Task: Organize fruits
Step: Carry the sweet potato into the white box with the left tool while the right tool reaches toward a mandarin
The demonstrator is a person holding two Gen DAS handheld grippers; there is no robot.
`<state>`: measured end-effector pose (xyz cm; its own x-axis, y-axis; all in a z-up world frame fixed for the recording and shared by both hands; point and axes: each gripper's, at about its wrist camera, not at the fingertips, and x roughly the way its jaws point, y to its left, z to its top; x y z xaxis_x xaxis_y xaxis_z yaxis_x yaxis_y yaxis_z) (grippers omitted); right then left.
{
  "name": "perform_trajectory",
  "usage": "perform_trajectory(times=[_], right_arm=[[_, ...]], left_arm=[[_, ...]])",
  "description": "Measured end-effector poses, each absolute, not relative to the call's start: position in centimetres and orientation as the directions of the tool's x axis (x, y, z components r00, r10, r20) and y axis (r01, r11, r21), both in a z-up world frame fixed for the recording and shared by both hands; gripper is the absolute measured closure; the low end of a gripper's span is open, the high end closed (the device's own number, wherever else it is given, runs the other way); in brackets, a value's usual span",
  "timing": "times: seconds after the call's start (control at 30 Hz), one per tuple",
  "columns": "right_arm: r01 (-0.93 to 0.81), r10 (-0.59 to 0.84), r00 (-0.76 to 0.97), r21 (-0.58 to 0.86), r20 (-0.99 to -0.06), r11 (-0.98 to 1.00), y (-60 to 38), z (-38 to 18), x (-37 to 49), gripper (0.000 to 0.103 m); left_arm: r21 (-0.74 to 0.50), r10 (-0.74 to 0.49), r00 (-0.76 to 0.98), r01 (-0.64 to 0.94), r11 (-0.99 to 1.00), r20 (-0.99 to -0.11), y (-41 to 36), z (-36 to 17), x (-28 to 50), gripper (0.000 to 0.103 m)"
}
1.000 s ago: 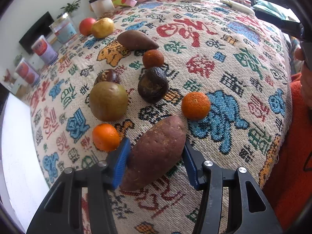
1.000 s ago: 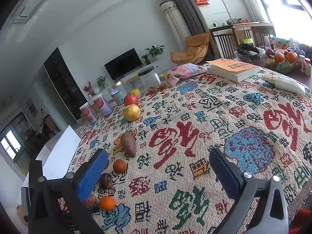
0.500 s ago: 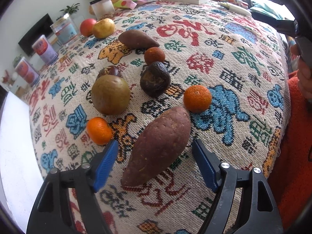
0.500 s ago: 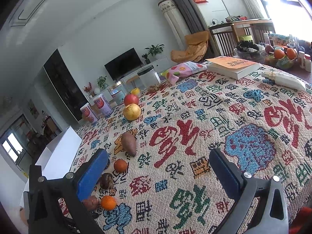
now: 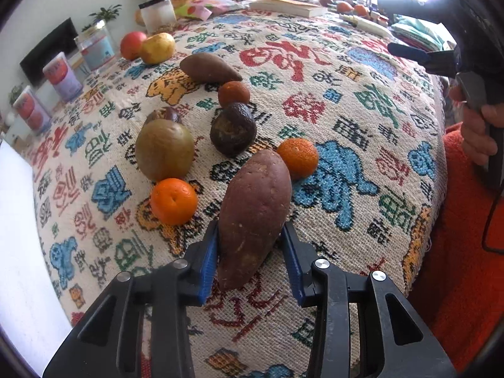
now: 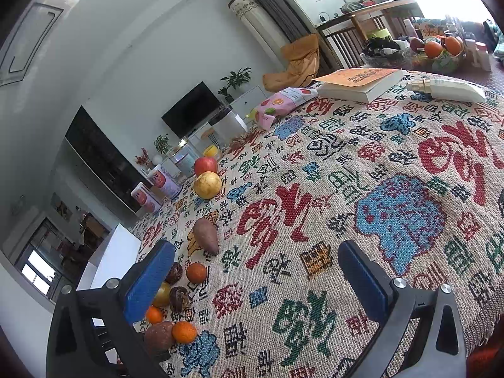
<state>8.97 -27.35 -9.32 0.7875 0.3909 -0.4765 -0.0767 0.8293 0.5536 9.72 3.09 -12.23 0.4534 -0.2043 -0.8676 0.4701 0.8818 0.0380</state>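
My left gripper [image 5: 250, 247] is shut on a large reddish-brown sweet potato [image 5: 253, 211], its blue pads pressing both sides of the near end. Around it on the patterned cloth lie an orange [image 5: 174, 201], a second orange [image 5: 297, 157], a green-brown round fruit [image 5: 164, 149], a dark wrinkled fruit [image 5: 232, 134], a small dark-orange fruit [image 5: 233, 93] and a second sweet potato [image 5: 208, 68]. A yellow apple [image 5: 157, 48] and a red apple [image 5: 132, 44] sit farther back. My right gripper [image 6: 256, 278] is open and empty above the cloth, to the right of the fruit cluster [image 6: 176, 296].
Three printed cans [image 5: 61, 77] and a clear jar [image 5: 157, 12] stand along the table's far left edge. A book [image 6: 359, 83], a snack packet [image 6: 283, 102] and a white tube [image 6: 445, 89] lie at the back. A white box [image 5: 19, 236] sits left of the table.
My left gripper opened and drew back from the sweet potato half a second ago, then moved in and closed on it again. My right gripper has barely moved.
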Motion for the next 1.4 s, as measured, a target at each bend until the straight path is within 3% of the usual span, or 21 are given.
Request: perform_trajectory(times=[0.13, 0.27, 0.37, 0.4, 0.47, 0.5, 0.63, 0.77, 0.9, 1.0, 1.13, 1.27, 1.4], right_arm=[[-0.343, 0.607, 0.533, 0.505, -0.590, 0.792, -21.6, -9.9, 8.9, 0.003], [-0.529, 0.515, 0.433, 0.255, -0.740, 0.810, -14.0, -10.7, 7.2, 0.020], [-0.544, 0.489, 0.386, 0.235, -0.782, 0.806, -11.4, -12.3, 8.2, 0.030], [-0.549, 0.466, 0.379, 0.211, -0.800, 0.809, -10.6, -13.0, 8.6, 0.034], [-0.561, 0.439, 0.360, 0.185, -0.823, 0.807, -9.6, -14.1, 9.2, 0.048], [-0.566, 0.435, 0.356, 0.180, -0.827, 0.804, -9.2, -14.4, 9.3, 0.050], [-0.568, 0.428, 0.383, 0.157, -0.819, 0.808, -8.5, -14.5, 9.8, 0.073], [-0.526, 0.514, 0.370, 0.281, -0.774, 0.802, -10.0, -12.3, 9.0, 0.074], [-0.607, 0.623, 0.336, 0.343, -0.707, 0.717, -8.0, -6.0, 6.4, 0.074], [-0.699, 0.702, 0.270, 0.367, -0.659, 0.614, -3.6, -1.6, 4.7, 0.074], [-0.791, 0.769, 0.120, 0.407, -0.628, 0.456, 4.5, 0.3, 2.9, 0.074], [-0.838, 0.734, 0.058, 0.367, -0.676, 0.404, 11.8, -1.4, 2.1, 0.074], [-0.872, 0.670, 0.072, 0.280, -0.739, 0.402, 16.0, -4.0, 1.4, 0.074]], left_arm=[[-0.065, -0.226, 0.481, 0.328, 0.942, -0.847, 4.4, -12.3, 8.5, 0.064], [-0.127, -0.202, 0.501, 0.180, 0.975, -0.842, 5.7, -12.5, 7.4, 0.061], [-0.128, -0.199, 0.520, 0.169, 0.977, -0.830, 5.9, -12.3, 7.9, 0.044], [-0.104, -0.179, 0.534, 0.167, 0.980, -0.826, 5.8, -12.1, 8.1, 0.043], [-0.100, -0.187, 0.536, 0.188, 0.977, -0.823, 5.7, -11.9, 8.5, 0.052], [-0.120, -0.206, 0.531, 0.192, 0.974, -0.822, 5.7, -11.9, 8.6, 0.061], [-0.162, -0.216, 0.532, 0.147, 0.976, -0.818, 6.5, -11.6, 8.1, 0.062], [-0.297, -0.311, 0.582, 0.123, 0.947, -0.751, 8.0, -6.3, 4.4, 0.062], [-0.447, -0.375, 0.665, 0.069, 0.892, -0.646, 12.3, 1.2, -0.4, 0.062], [-0.454, -0.261, 0.751, -0.058, 0.889, -0.607, 17.1, 4.8, -3.4, 0.062], [-0.338, 0.028, 0.744, -0.336, 0.879, -0.668, 23.2, 4.5, -5.3, 0.062], [-0.227, 0.207, 0.643, -0.524, 0.821, -0.737, 27.0, 1.5, -6.1, 0.062], [-0.091, 0.344, 0.555, -0.612, 0.786, -0.757, 28.1, -0.8, -6.1, 0.062]])
